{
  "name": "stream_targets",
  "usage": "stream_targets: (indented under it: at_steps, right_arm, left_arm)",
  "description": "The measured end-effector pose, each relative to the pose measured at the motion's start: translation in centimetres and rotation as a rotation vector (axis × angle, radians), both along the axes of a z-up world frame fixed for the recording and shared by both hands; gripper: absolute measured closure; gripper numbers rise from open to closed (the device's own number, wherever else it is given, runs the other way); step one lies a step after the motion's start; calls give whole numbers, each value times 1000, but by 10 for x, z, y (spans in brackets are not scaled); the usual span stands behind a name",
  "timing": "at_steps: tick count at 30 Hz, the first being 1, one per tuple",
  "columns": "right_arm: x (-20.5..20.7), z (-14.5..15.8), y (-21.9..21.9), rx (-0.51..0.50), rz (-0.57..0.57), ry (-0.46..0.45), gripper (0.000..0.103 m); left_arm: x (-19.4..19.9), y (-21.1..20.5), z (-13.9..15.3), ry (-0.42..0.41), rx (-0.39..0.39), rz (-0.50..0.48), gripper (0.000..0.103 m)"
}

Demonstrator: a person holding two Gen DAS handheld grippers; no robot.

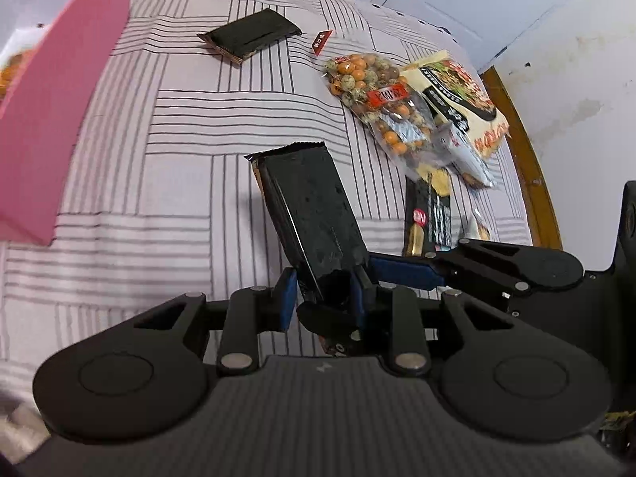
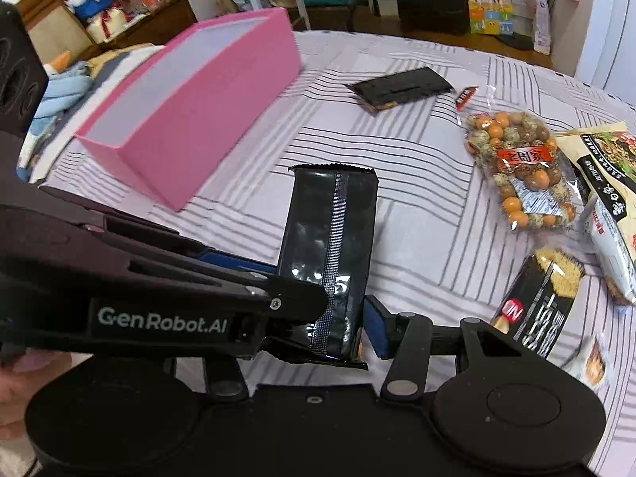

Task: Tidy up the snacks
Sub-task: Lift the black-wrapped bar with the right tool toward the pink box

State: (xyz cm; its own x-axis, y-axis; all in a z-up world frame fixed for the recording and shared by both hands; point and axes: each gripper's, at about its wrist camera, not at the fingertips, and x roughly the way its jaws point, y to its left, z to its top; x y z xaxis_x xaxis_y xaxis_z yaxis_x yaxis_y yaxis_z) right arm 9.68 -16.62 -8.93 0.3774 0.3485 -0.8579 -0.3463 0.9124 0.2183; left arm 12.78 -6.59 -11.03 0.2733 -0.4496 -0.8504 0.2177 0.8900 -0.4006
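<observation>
Clenched on the near end of a black packet (image 1: 314, 214) (image 2: 334, 230): the left hand-held gripper (image 1: 322, 298) (image 2: 302, 302), a blue pad on each side of the wrapper. Held off the bed (image 1: 179, 198) (image 2: 417, 238), far end of the packet tilted up and away, crimped seal on top and a silver seam down the back in the right wrist view.

Reaching in at the same near end from the right: the right hand-held gripper (image 1: 405, 270) (image 2: 330, 330). One blue pad just beside, perhaps touching, the packet's right edge; the other finger hidden behind the left tool, so cannot tell whether clamped or released.

Left of the packet and farther off: a pink box (image 1: 59, 119) (image 2: 206, 119), open on top, pale inside, standing on the striped sheet.

Far, near the middle of the bed: a second black packet (image 1: 254, 35) (image 2: 401, 87), lying flat, well apart from the held one. Just to its right, a small red sachet (image 1: 322, 41) (image 2: 466, 97).

On the right side, a clear nut bag (image 1: 377, 95) (image 2: 520, 171) with orange and speckled balls and a red label, overlapping a cream noodle bag (image 1: 461, 91) (image 2: 604, 183) at the bed's right edge. Nearer, on the same side, a black cracker pack (image 1: 429, 218) (image 2: 540, 298), flat on the sheet.
</observation>
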Motion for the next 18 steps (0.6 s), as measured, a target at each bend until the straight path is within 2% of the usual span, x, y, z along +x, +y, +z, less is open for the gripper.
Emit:
stream_targets:
  at_steps: [10, 13, 18]
  right_arm:
    - [-29, 36, 45, -24, 48, -3, 47]
    - [-31, 51, 64, -36, 70, -37, 47]
    - [-32, 74, 89, -9, 41, -96, 47]
  left_arm:
    - [-41, 44, 37, 13, -10, 18, 75]
    - [-47, 62, 51, -11, -15, 31, 74]
    - [-52, 96, 76, -96, -34, 60, 74]
